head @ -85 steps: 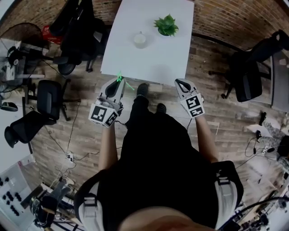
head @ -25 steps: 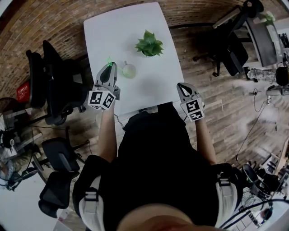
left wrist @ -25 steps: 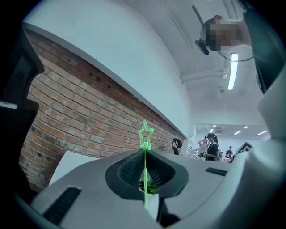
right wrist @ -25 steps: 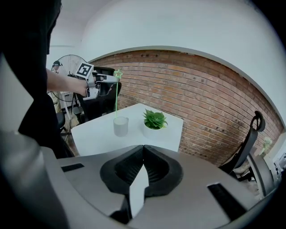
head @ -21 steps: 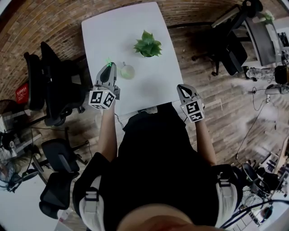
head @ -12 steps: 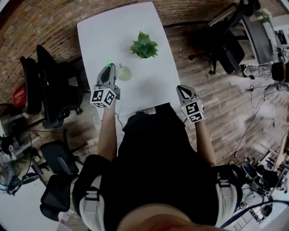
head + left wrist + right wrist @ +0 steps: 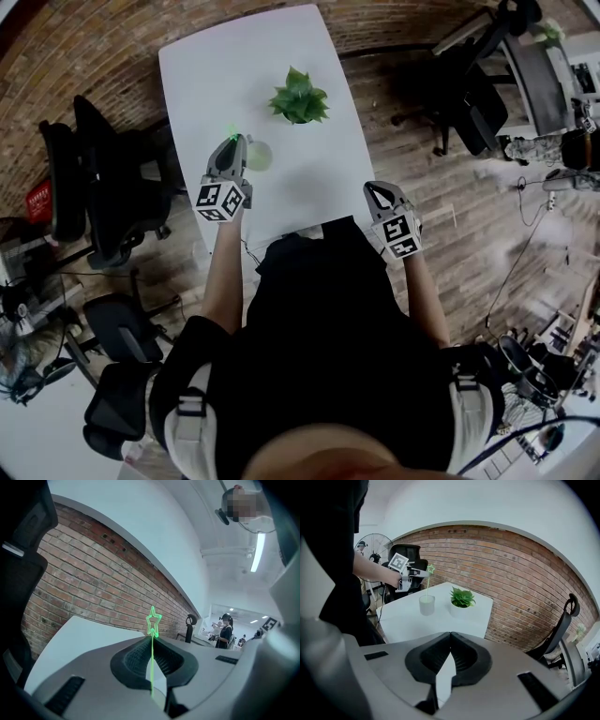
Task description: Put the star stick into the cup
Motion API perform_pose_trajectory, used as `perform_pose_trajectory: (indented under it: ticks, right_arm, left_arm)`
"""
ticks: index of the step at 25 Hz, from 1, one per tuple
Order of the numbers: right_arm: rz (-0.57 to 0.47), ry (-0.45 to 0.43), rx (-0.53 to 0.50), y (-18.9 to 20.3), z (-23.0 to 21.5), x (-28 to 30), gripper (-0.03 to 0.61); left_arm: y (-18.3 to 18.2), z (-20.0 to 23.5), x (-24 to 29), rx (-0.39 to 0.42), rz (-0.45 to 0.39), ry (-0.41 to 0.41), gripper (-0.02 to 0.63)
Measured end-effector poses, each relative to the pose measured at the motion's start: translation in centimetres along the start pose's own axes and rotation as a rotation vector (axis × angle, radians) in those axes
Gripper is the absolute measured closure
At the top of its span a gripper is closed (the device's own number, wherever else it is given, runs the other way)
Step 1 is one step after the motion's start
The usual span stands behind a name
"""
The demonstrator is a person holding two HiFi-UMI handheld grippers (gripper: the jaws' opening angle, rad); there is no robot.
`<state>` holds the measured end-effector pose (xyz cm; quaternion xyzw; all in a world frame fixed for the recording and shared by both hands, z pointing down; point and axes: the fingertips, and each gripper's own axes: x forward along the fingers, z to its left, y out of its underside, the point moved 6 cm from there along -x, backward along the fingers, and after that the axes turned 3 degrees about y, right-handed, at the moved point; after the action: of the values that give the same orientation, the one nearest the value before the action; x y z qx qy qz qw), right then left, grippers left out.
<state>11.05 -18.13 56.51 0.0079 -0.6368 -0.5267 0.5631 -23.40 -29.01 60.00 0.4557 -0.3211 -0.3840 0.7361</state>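
My left gripper [image 7: 233,142] is shut on the thin green star stick [image 7: 151,658], whose star [image 7: 153,619] stands above the jaw tips. In the right gripper view the stick [image 7: 427,584] hangs upright from that left gripper [image 7: 423,573], and its lower end reaches into the mouth of the translucent cup [image 7: 426,605]. The cup [image 7: 259,155] stands on the white table [image 7: 216,56] just right of the left gripper. My right gripper [image 7: 374,188] hovers off the table's near right corner, shut and holding nothing [image 7: 450,634].
A small potted green plant [image 7: 299,97] stands beyond the cup, to its right [image 7: 462,599]. Black office chairs [image 7: 103,178] crowd the table's left side, and another [image 7: 469,103] stands at the right. A brick wall runs behind the table.
Since the earliest frame the person has walked up to the table. Over the last second the left gripper has edged right with the stick, closer to the cup. The right gripper has hardly moved.
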Motion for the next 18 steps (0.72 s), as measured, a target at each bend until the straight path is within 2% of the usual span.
perform_pose_trajectory:
  ticks: [6,10,14,18]
  right_arm:
    - [0.002,-0.006,0.000,0.0,-0.2,0.2,0.580]
    - [0.006,-0.008,-0.003,0.0,-0.1,0.4,0.580]
    - [0.002,-0.008,-0.003,0.2,0.1,0.5,0.580]
    - [-0.002,-0.007,-0.001,0.4,0.2,0.6,0.580]
  left_arm:
    - [1.9,0.7,0.1,-0.001,0.057,-0.010,0.588]
    - [2.2,1.2,0.2,-0.013,0.062,-0.019,0.588]
    - [2.3,1.8,0.5,0.027,0.093,-0.032,0.588]
    - [2.4,2.8,1.1,0.029,0.114,-0.042,0.588]
